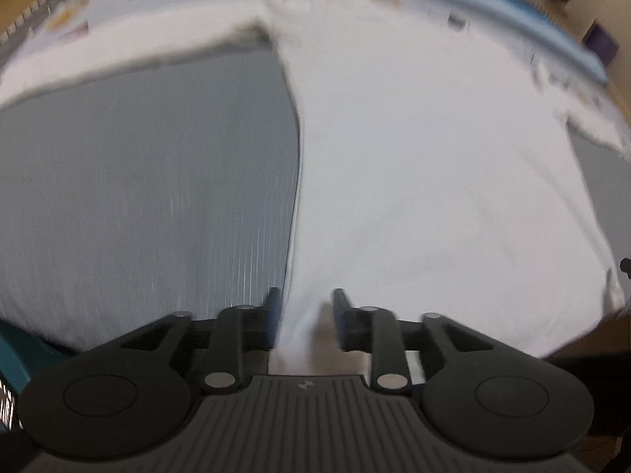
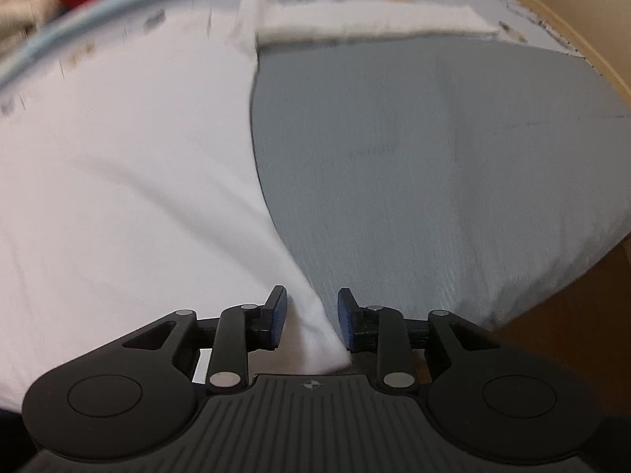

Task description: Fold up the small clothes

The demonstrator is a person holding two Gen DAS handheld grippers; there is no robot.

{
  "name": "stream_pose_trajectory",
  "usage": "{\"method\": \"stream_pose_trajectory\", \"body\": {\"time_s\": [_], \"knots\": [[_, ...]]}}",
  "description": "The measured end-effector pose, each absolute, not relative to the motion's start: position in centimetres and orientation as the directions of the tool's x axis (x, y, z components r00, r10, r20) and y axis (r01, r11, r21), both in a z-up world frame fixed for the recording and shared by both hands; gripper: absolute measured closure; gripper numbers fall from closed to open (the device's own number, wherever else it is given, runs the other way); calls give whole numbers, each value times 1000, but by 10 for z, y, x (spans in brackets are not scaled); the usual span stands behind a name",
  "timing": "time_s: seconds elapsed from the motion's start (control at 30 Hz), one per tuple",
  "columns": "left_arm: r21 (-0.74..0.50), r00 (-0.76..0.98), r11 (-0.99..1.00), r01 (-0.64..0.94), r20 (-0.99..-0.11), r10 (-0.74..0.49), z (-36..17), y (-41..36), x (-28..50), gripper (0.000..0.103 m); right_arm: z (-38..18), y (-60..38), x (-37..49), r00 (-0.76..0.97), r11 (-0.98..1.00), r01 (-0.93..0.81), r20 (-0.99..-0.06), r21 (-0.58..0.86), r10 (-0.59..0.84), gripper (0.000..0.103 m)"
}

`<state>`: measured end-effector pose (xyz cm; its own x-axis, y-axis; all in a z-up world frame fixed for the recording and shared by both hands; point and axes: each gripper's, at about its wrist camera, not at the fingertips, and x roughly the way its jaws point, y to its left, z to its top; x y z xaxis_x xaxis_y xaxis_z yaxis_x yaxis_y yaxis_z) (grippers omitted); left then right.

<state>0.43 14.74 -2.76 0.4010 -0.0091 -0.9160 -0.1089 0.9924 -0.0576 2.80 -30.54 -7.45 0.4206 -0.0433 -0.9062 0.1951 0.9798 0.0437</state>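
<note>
Showing white shirt [image 1: 434, 181] on grey mat [image 1: 150, 181]: soft, light, limp. Left gripper [image 1: 303, 315], right gripper [image 2: 311, 315], jaws spread, straddle hem corners at 6 o'clock; pinch there.

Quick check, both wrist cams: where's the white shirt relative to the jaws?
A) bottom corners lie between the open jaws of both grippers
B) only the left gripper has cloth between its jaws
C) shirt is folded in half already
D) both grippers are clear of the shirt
A: the white shirt has cloth running between the spread jaws of the left gripper and the right gripper, lying flat on the grey mat.
</note>
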Motion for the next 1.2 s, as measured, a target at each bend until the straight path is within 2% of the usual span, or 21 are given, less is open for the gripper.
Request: {"method": "stream_pose_trajectory", "body": {"time_s": [0.03,0.13,0.17,0.23,0.3,0.37,0.47,0.53,0.63,0.73,0.77,0.8,0.87,0.97,1.1,1.2], "knots": [[-44,441,994,-102,-897,6,-20,145,4,51,-69,-306,26,453,979,196,-891,59,-37,70],[1,545,996,-92,-837,51,-1,135,4,32,-54,-301,27,555,977,181,-832,113,-6,69],[8,575,996,-94,-816,61,5,132,4,29,-50,-301,25,593,977,168,-805,130,5,66],[15,614,994,-112,-785,81,8,127,7,14,-38,-299,22,671,979,145,-741,143,9,60],[20,643,991,-134,-759,102,11,125,15,14,-20,-296,14,754,984,136,-656,118,-26,55],[5,673,988,-152,-731,107,14,123,21,14,0,-294,5,831,992,83,-556,98,-15,31],[-13,736,985,-170,-667,118,15,124,24,13,34,-290,8,889,998,3,-458,55,23,23],[16,757,984,-177,-636,147,20,117,24,13,52,-293,13,905,998,-44,-421,48,60,21],[38,751,984,-173,-641,157,9,113,30,13,69,-296,25,920,997,-74,-384,33,81,20],[39,752,984,-176,-639,160,3,112,33,13,58,-302,33,934,998,-58,-353,6,56,20],[39,756,985,-170,-636,156,3,112,33,13,49,-302,33,930,999,-36,-364,11,38,21],[37,761,986,-165,-631,151,-1,113,34,13,45,-300,41,908,999,1,-418,35,14,22],[51,768,986,-160,-620,157,-4,113,37,13,44,-302,44,911,993,27,-412,119,25,24],[42,777,985,-167,-609,158,-6,118,42,13,37,-292,54,900,994,58,-436,93,-12,24],[37,795,984,-172,-586,160,4,122,50,13,31,-278,66,891,995,38,-454,89,7,24],[35,803,993,-114,-585,113,22,125,71,13,27,-272,72,885,996,26,-466,90,19,24]]}}
